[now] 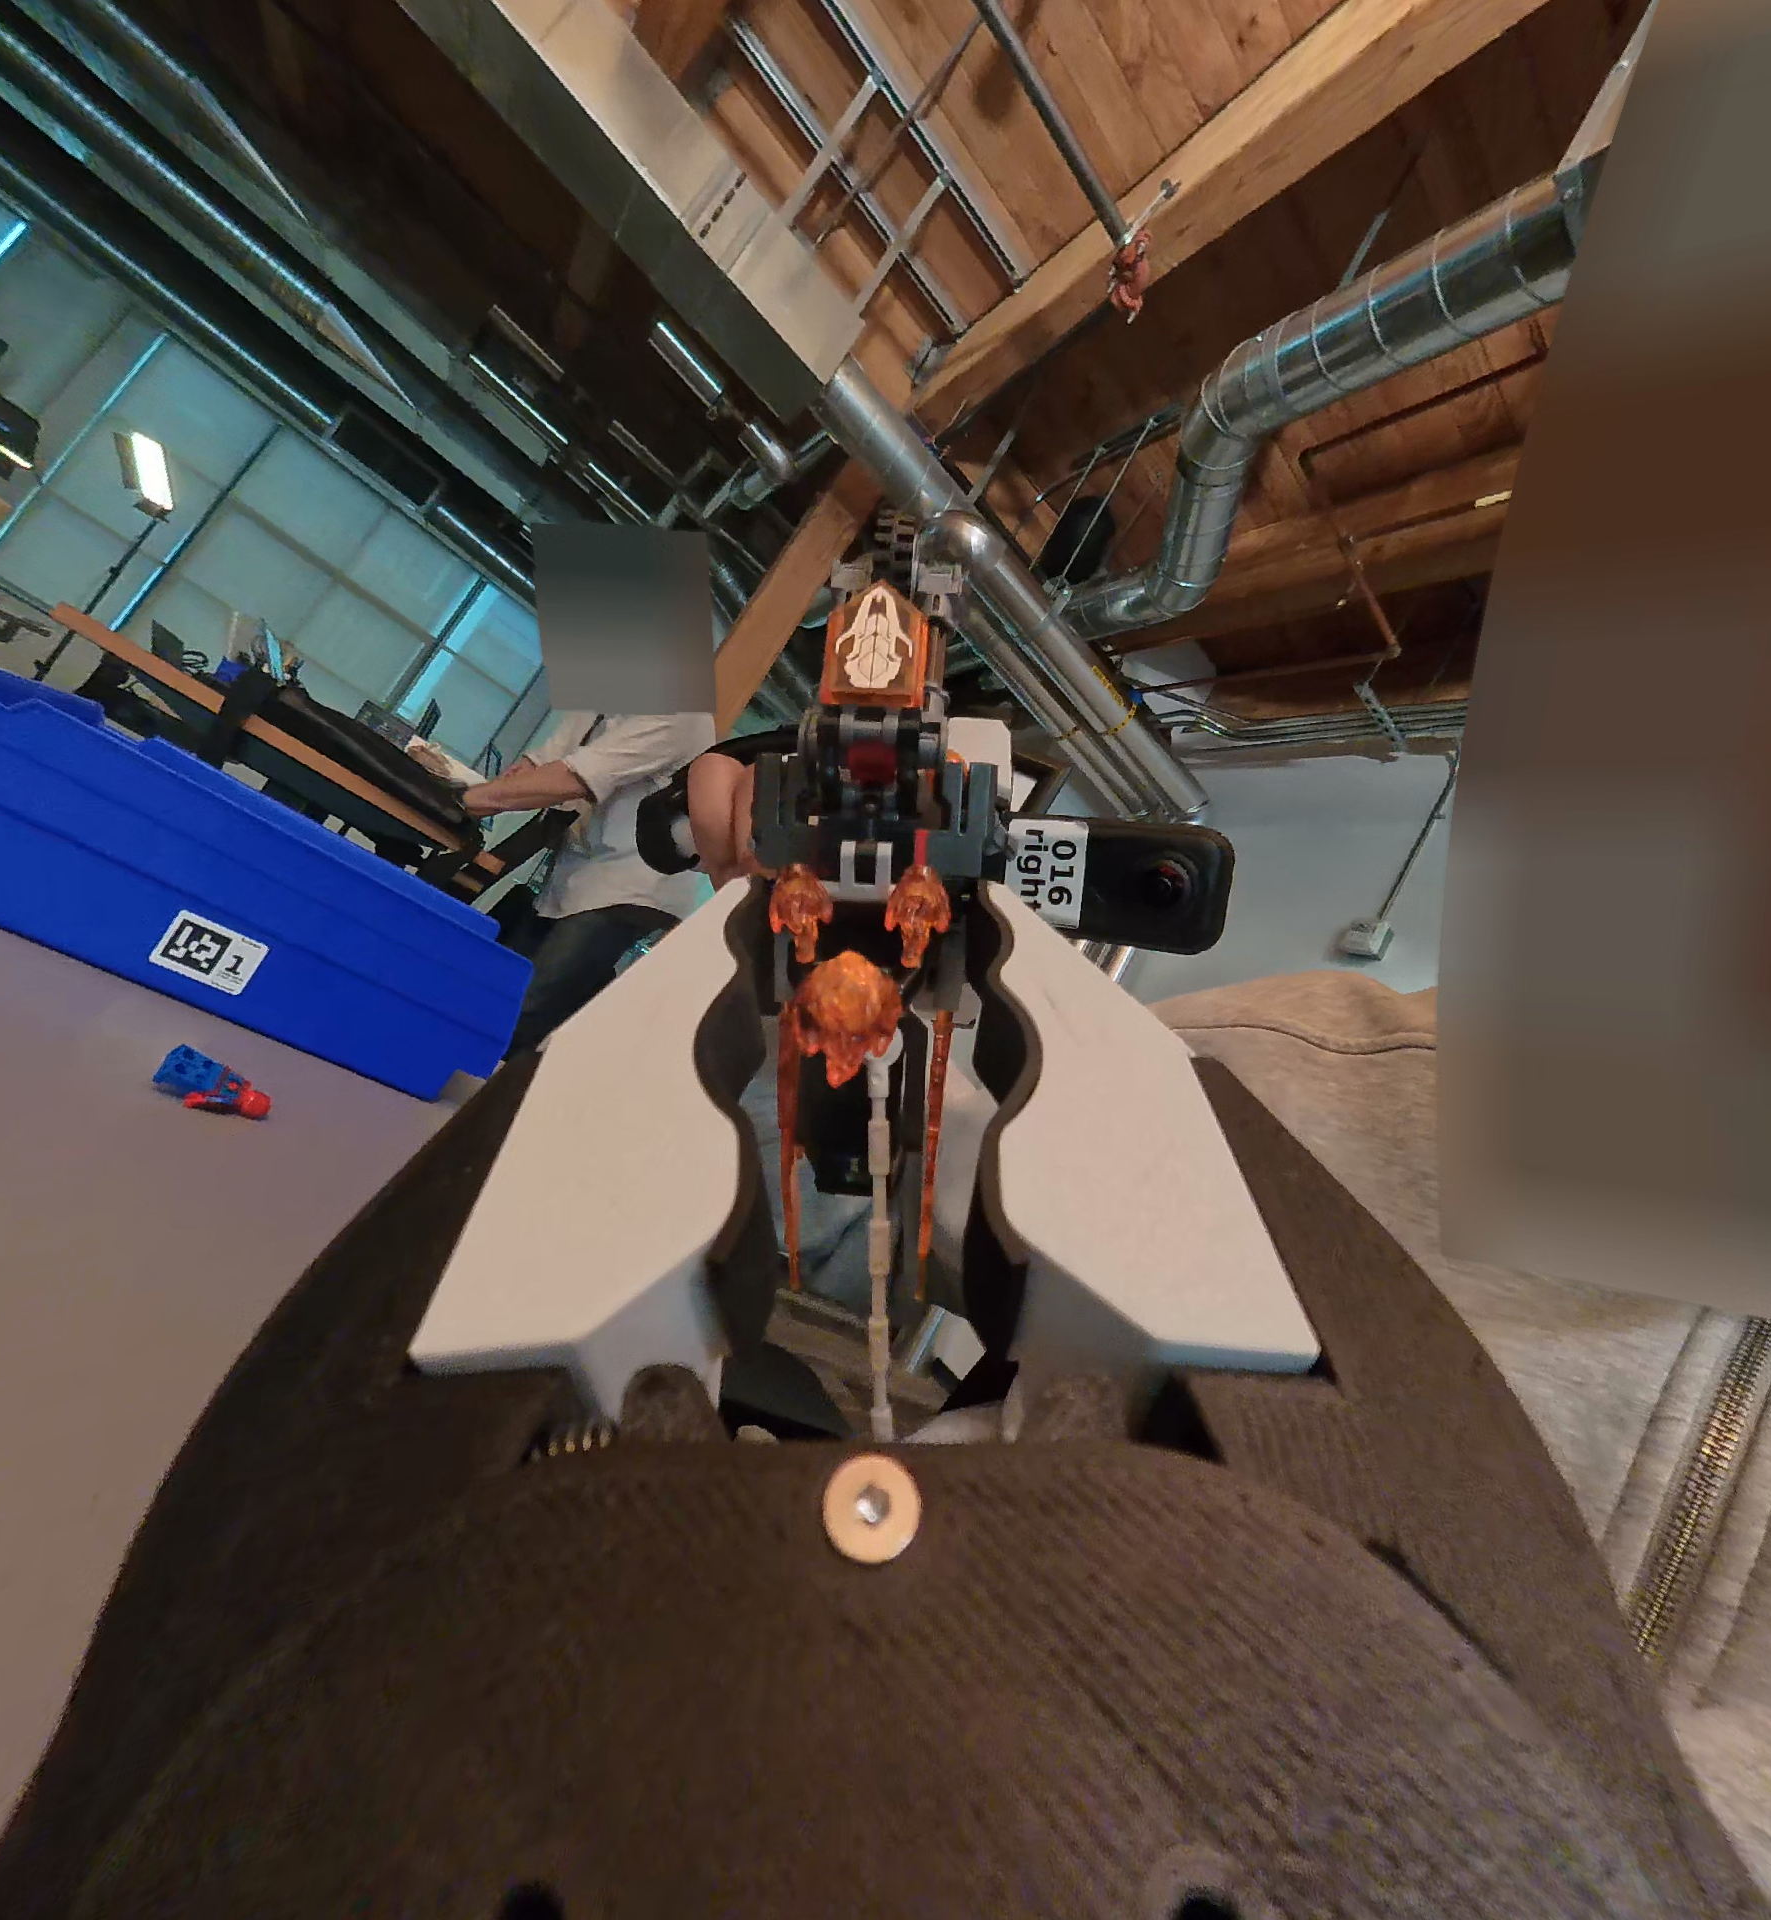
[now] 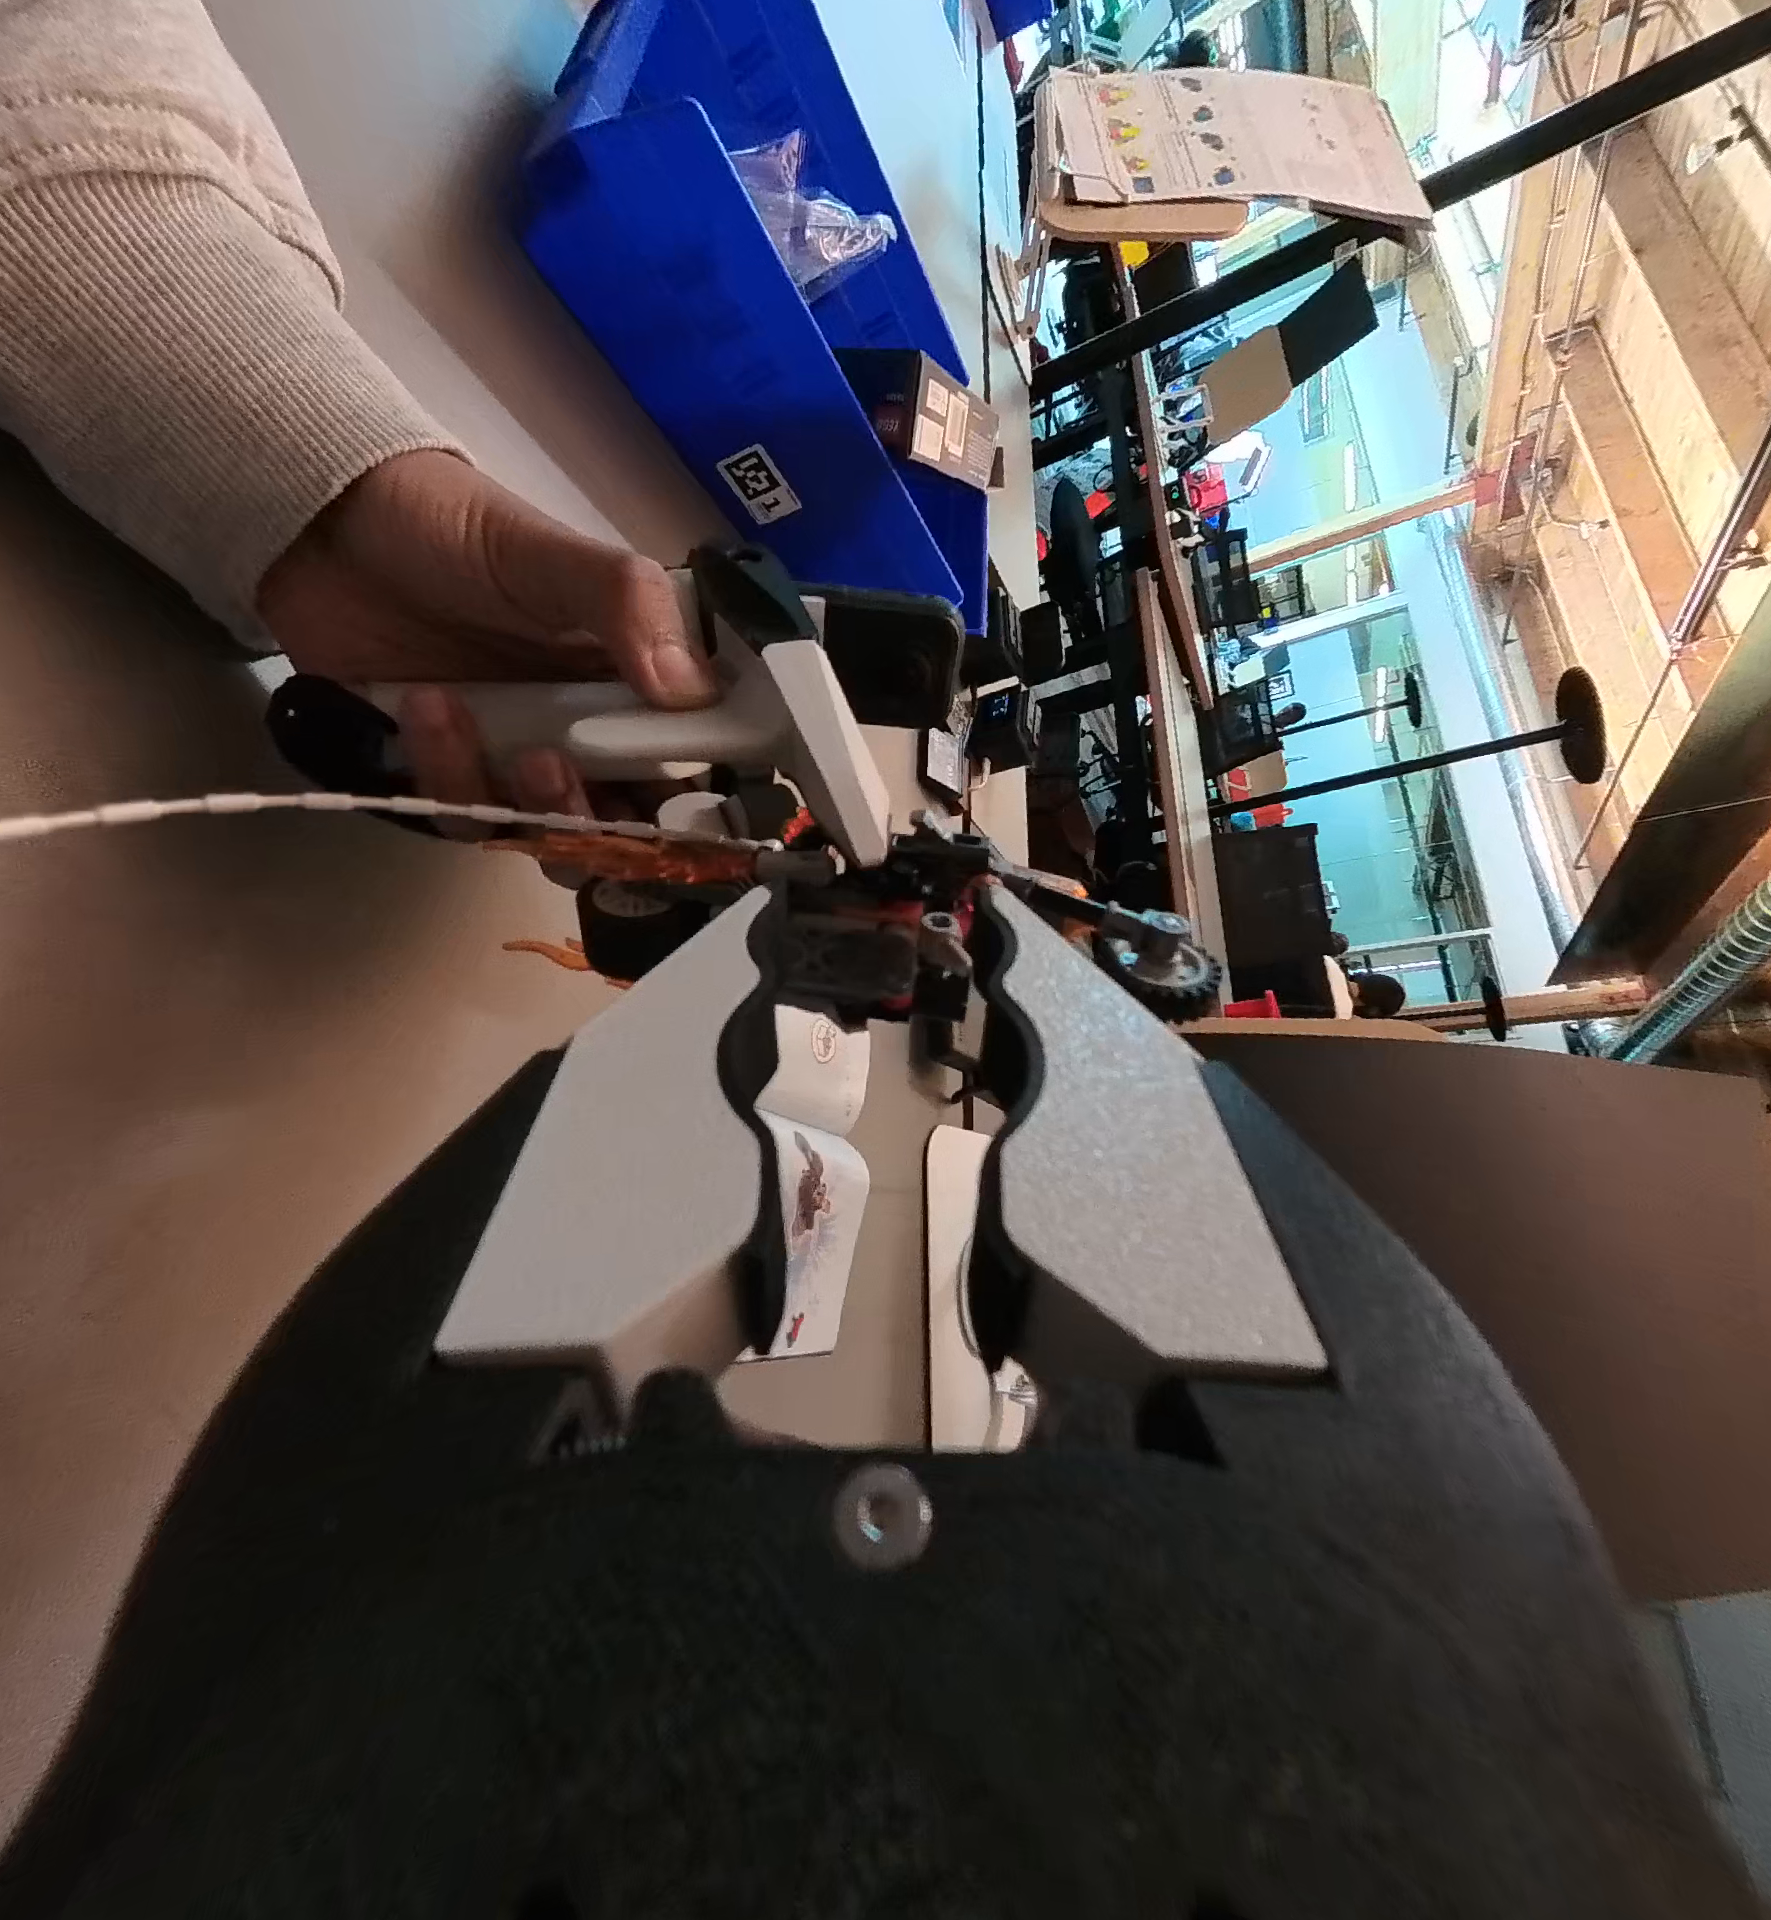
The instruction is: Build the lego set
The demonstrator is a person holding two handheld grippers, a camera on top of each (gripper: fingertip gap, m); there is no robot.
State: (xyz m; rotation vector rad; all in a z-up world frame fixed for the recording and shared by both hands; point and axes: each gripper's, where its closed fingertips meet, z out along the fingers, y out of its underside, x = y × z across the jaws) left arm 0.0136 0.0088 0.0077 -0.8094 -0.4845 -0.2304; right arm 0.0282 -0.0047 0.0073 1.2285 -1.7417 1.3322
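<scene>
The left gripper (image 1: 865,914) has its jaws narrowed around the black-and-orange Lego motorbike with translucent flame pieces (image 1: 876,821), raised above the table. The right gripper (image 2: 876,935) clamps the same model's dark frame from the other side, its jaws also only narrowly apart.

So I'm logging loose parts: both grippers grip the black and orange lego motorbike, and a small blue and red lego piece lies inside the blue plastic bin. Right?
Not quite. The small blue and red lego piece lies on the grey table beside the blue plastic bin, as the left wrist view shows. Left gripper and right gripper do grip the black and orange lego motorbike.
</scene>
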